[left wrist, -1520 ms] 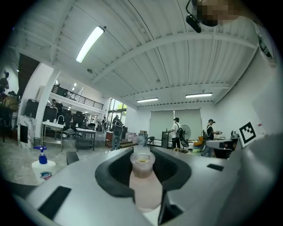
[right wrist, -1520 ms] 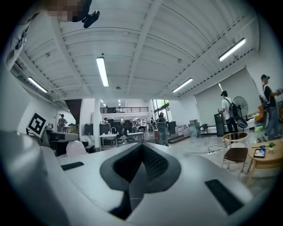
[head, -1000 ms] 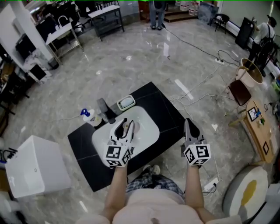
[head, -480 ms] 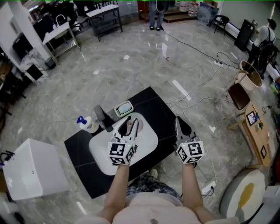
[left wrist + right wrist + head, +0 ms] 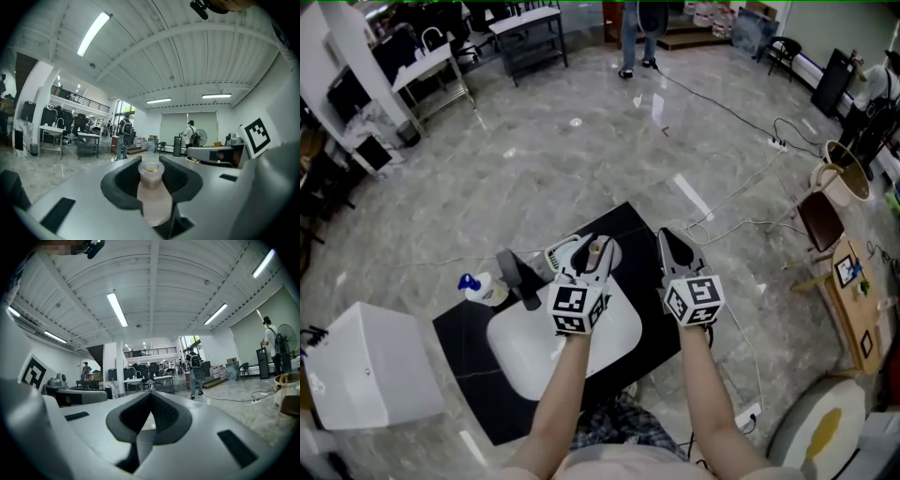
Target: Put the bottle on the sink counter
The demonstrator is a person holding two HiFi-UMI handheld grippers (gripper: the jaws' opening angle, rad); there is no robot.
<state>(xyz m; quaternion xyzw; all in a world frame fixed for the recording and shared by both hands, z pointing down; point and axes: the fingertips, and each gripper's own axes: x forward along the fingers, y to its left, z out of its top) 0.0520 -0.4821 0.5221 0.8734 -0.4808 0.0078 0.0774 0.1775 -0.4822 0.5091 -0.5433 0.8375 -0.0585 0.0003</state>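
Left gripper point(image 5: 594, 250): I had it clenched on the bottle point(image 5: 153, 199), both pads pressing its pale pink body, with the open neck pointing out past the fingertips.
Bottle: it was carried in the air over the far edge of the white basin point(image 5: 534, 349), not yet resting on the sink counter point(image 5: 467, 321).
Right gripper point(image 5: 673, 246): I saw its jaws brought together with nothing in them; it hung just right of the left one, above the black top.
Faucet point(image 5: 514, 277): it stood at the basin's left, with a blue-capped spray bottle point(image 5: 474, 285) beside it.
White box point(image 5: 366, 364): it was on the floor, left of the counter.
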